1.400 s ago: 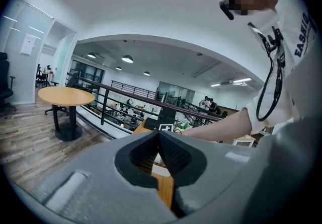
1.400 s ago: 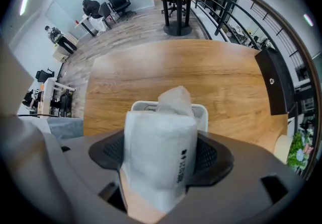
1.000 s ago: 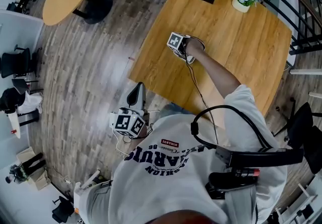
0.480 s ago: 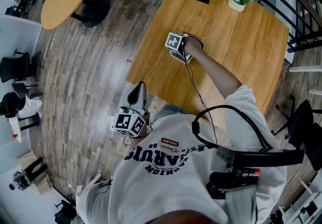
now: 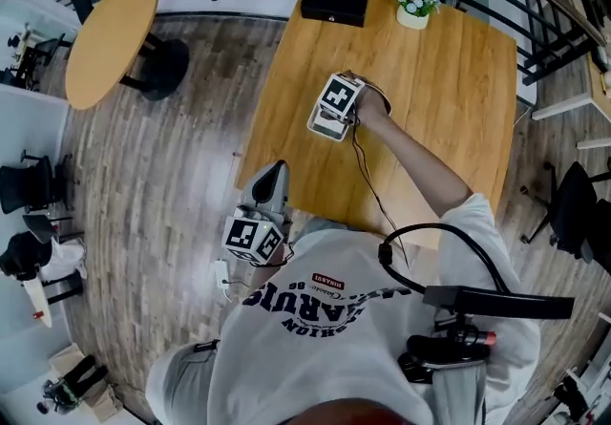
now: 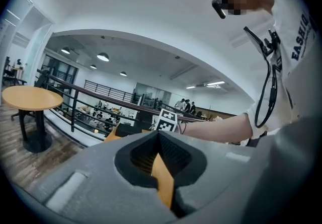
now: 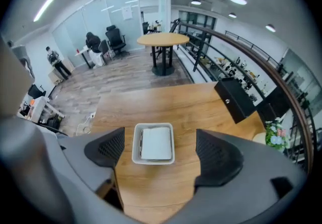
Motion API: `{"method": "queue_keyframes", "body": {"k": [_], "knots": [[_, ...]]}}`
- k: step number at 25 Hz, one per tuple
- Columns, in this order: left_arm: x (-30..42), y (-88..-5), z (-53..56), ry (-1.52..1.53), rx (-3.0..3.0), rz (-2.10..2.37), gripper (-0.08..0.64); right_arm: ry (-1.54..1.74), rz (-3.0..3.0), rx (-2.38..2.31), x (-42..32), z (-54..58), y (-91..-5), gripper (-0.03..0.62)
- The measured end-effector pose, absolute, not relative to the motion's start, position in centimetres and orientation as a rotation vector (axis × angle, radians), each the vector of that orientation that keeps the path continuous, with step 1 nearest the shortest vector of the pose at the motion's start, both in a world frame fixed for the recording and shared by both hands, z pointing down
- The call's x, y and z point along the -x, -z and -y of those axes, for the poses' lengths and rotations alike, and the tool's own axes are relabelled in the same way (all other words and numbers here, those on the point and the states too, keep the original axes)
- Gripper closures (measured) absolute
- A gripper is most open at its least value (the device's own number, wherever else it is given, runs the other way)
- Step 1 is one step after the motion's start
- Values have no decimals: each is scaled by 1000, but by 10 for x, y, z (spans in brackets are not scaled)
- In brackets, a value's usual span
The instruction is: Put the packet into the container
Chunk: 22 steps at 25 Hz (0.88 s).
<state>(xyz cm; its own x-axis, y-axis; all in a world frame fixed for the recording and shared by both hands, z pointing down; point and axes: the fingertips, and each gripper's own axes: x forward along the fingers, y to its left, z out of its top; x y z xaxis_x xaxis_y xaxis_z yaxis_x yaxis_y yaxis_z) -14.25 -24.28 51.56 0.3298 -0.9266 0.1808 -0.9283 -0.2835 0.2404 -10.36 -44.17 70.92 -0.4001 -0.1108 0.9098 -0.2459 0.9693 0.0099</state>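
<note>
Flat white packet [image 7: 157, 143] fills the white container [image 7: 135, 142], centre frame, on open tabletop [image 7: 151, 102]. Right gripper [image 7: 161, 155] jaws, just opened, stand apart, empty; left gripper [image 6: 160, 165] jaws together.

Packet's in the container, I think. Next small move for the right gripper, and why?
Probably draw the right gripper back clear. Its jaws have just been opening and stand apart, gripping nothing; the packet lies flat inside the container on the table.
</note>
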Motion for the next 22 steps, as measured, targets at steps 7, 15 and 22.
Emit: {"method": "queue_keyframes", "body": {"k": [7, 15, 22], "knots": [[113, -506, 305, 38, -2548, 1448, 561, -35, 2288, -637, 46, 458, -542, 156], [52, -437, 327, 172, -2769, 1261, 561, 240, 2697, -1102, -56, 375, -341, 158], [9, -399, 308, 211, -2891, 1134, 561, 492, 2692, -1586, -139, 273, -336, 583]]}}
